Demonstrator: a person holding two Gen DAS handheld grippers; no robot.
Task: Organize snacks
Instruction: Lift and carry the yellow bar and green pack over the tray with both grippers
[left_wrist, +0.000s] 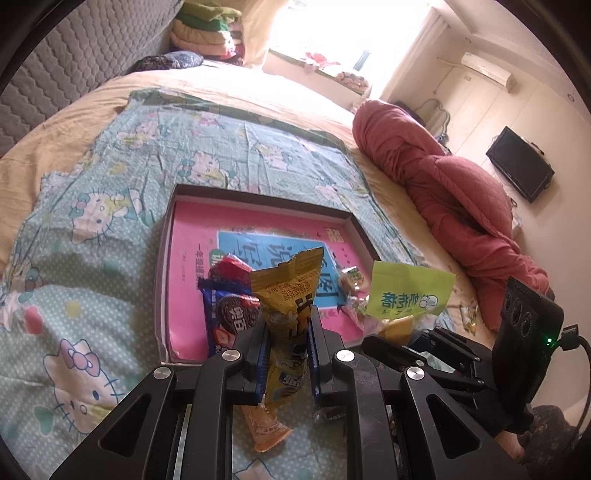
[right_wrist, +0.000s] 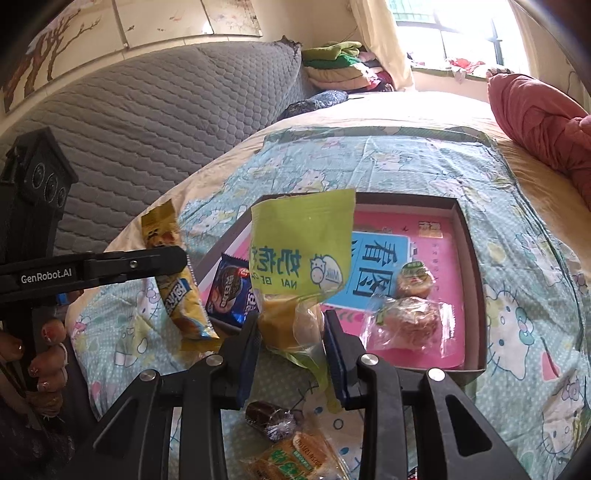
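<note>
Left gripper (left_wrist: 288, 343): we have it pinched tight on a yellow snack packet (left_wrist: 286, 295), held upright above the near edge of the box (left_wrist: 354, 218).
Right gripper (right_wrist: 291, 350): we have it clamped on the clear lower end of a green milk-bread bag (right_wrist: 301, 243), which stands up over the box's near wall.
Box: a shallow tray with a pink booklet (right_wrist: 447, 243) lining its floor, set on the patterned blanket (left_wrist: 85, 229).
Already inside: a blue cookie pack (left_wrist: 231, 317) near the left side, and two round wrapped pastries (right_wrist: 413, 299) toward the right.
Still outside: a dark foil sweet (right_wrist: 271, 417) and a green-labelled bread pack (right_wrist: 299, 461) on the blanket below our right fingers; an orange packet (left_wrist: 264, 430) below our left.
Risk, slip: the green bag's slack film could slide from the pads, we judge.
Risk, collision: both packets hang close together, so we might knock one against the other or against the other gripper.
Risk, crushing: dropping the bag could squash the pastries.
</note>
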